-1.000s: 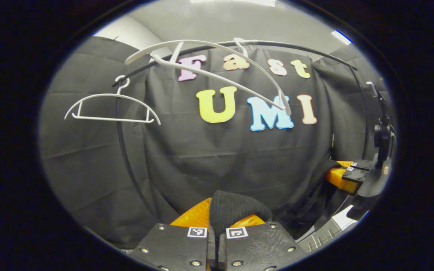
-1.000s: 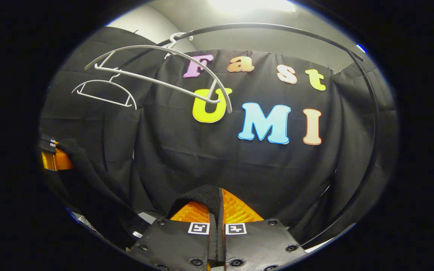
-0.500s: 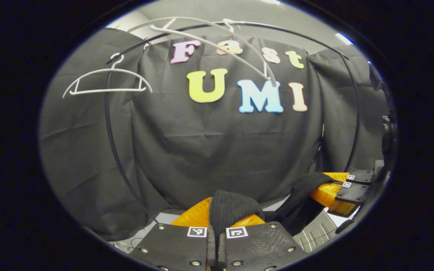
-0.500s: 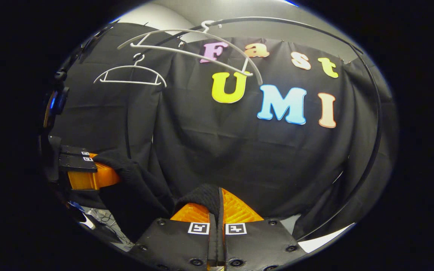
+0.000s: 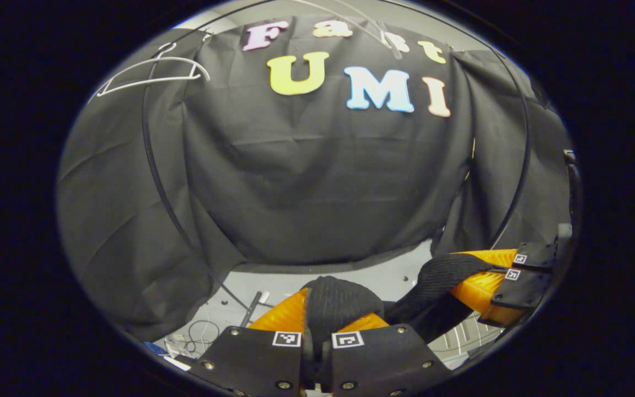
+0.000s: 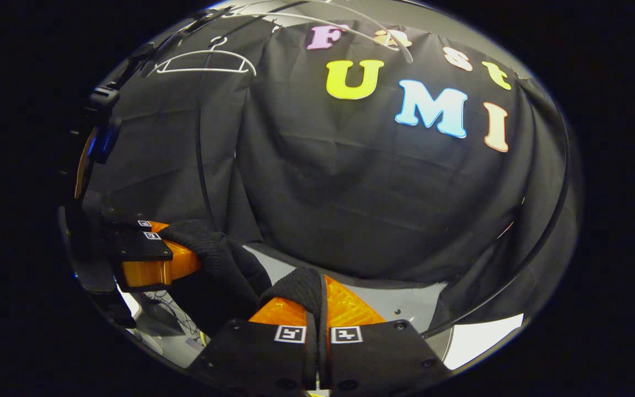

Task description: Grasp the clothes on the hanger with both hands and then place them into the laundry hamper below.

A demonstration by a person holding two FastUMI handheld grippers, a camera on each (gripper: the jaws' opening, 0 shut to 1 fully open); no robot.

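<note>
The left gripper (image 5: 317,325) and right gripper (image 6: 317,309) each pinch the black garment (image 5: 439,278) tight between closed fingers.

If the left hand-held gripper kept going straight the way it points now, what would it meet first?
Likely the black cloth wall straight ahead of the left hand-held gripper, which is shut on the black garment. Nothing else stands in that line, though depth is hard to judge here.

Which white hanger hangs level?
The far small hanger, left on the rail; its bar is level. The nearer big hanger tilts, one end dipping over the wall.
</note>
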